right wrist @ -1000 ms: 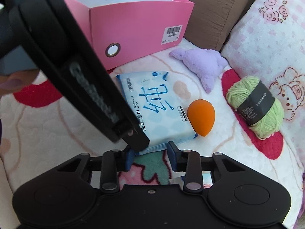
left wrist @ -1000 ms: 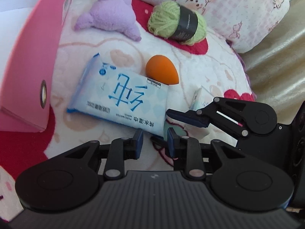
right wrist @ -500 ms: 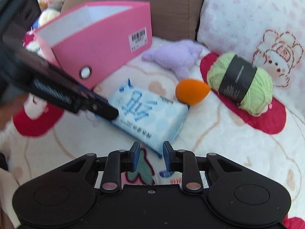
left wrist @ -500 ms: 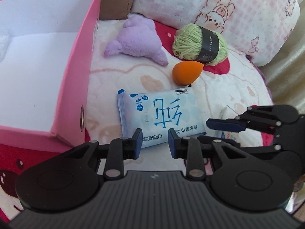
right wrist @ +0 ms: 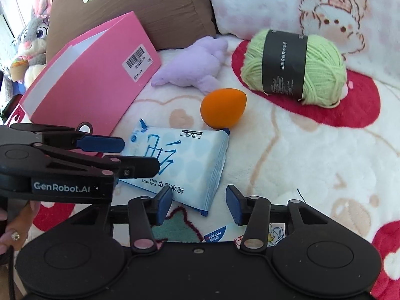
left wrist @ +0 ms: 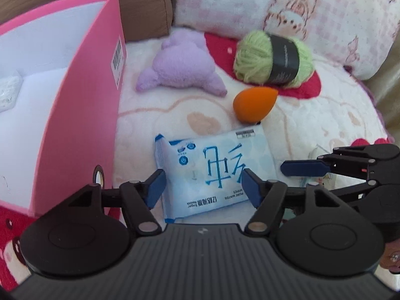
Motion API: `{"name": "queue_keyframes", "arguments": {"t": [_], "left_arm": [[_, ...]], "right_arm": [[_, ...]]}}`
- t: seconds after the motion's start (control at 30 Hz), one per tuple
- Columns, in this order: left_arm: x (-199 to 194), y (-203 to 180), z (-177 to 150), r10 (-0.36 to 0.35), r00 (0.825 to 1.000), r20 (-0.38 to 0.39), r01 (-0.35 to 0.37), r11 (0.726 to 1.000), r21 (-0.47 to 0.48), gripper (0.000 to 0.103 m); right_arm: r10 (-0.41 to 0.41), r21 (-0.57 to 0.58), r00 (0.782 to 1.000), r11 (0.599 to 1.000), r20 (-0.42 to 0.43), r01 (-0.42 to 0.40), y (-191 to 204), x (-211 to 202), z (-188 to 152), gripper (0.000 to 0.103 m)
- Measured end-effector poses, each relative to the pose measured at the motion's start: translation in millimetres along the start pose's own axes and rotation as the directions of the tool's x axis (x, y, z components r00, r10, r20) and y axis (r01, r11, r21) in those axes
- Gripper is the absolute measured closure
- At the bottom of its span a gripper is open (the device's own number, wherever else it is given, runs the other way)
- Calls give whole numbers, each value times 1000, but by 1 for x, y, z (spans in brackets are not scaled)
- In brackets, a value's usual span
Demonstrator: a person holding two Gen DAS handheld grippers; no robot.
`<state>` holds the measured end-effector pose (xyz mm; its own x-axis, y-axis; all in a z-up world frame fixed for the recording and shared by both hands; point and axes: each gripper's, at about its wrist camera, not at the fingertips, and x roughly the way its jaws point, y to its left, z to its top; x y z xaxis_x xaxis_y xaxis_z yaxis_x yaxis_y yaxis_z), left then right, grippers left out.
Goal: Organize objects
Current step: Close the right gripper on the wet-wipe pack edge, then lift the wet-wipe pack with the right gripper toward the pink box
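Note:
A blue-and-white wet-wipes pack (left wrist: 212,170) (right wrist: 185,160) lies flat on the blanket. My left gripper (left wrist: 202,186) is open, its fingers on either side of the pack's near end, just above it. My right gripper (right wrist: 198,203) is open and empty, close to the pack's near corner. An orange egg-shaped sponge (left wrist: 253,102) (right wrist: 223,107), a purple plush toy (left wrist: 180,66) (right wrist: 195,60) and a green yarn ball (left wrist: 275,58) (right wrist: 295,67) lie behind the pack. An open pink box (left wrist: 82,105) (right wrist: 95,75) stands to the left.
A small packet (right wrist: 250,237) lies under my right gripper. Pillows (left wrist: 287,7) and a brown cushion (right wrist: 140,2) line the back. A plush rabbit (right wrist: 32,35) sits far left. The other gripper shows at the right of the left wrist view (left wrist: 302,168).
Both grippers have opened wider from nearly shut. The left one has swung over the wipes pack and now straddles its end. The right one has shifted to the right of the pack.

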<state>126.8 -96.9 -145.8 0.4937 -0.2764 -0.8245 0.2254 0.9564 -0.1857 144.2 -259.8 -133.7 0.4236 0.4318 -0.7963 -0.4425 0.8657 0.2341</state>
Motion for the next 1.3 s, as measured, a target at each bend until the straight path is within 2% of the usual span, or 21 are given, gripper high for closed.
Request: {"name": "queue_keyframes", "arguments": {"t": [0.03, 0.07, 0.13, 0.17, 0.2, 0.27, 0.37, 0.43, 0.57, 0.67, 0.77, 0.87, 0.97, 1.03, 1.17, 1.3], "left_arm": [[3, -1, 3, -10, 1000, -28, 11, 1000, 2, 30], [5, 0, 5, -17, 999, -37, 17, 1000, -12, 29], [6, 2, 7, -41, 998, -46, 39, 998, -44, 31], [6, 4, 7, -55, 997, -47, 52, 997, -55, 33], [5, 5, 6, -57, 997, -43, 54, 996, -64, 37], [2, 5, 5, -37, 999, -30, 35, 998, -54, 59], [-2, 7, 3, -58, 997, -40, 56, 997, -60, 70], [-5, 7, 1, -104, 991, -79, 99, 993, -66, 70], [-8, -2, -2, -93, 994, -66, 92, 996, -10, 70], [-3, 3, -1, -94, 993, -77, 90, 994, -55, 70], [2, 7, -1, -76, 993, -91, 71, 996, -52, 79], [-1, 5, -1, -77, 994, -83, 75, 997, -29, 85], [-5, 5, -4, -96, 993, -69, 96, 995, -6, 86], [-8, 8, -5, -127, 990, -65, 126, 992, -19, 86], [-3, 27, -2, -191, 979, -70, 184, 977, -106, 86], [-15, 24, 0, -203, 977, -61, 197, 977, -81, 86]], "right_arm": [[3, -5, 1000, 1000, 1, -3, 0, 1, -1, 50], [5, -5, 1000, 1000, 5, -5, 1, 1, -2, 56], [25, 22, 1000, 999, 9, -25, 0, -2, -3, 64], [29, 24, 1000, 999, 8, -29, 1, -2, -3, 64], [24, 12, 1000, 1000, 9, -25, 3, -2, -3, 64], [22, -7, 1000, 1000, 2, -22, 4, -4, -5, 65], [27, -7, 999, 1000, -17, -27, 5, -8, -6, 65], [14, 2, 1000, 1000, -27, -14, 6, -14, -9, 65], [1, 40, 999, 999, -37, 1, 7, -21, -13, 63], [-7, 63, 999, 998, -35, 9, 5, -17, -13, 62], [-3, 107, 1000, 994, -27, 6, 0, -13, -12, 62], [-1, 91, 1000, 996, -18, 3, -1, -10, -12, 63], [-3, 78, 1000, 997, -10, 3, -1, -5, -14, 63], [-12, 67, 1000, 998, -9, 12, 1, -5, -14, 63], [-43, 67, 999, 997, -5, 43, 9, -7, -13, 64], [-64, 21, 998, 998, -4, 64, 18, -16, -16, 64]]}}
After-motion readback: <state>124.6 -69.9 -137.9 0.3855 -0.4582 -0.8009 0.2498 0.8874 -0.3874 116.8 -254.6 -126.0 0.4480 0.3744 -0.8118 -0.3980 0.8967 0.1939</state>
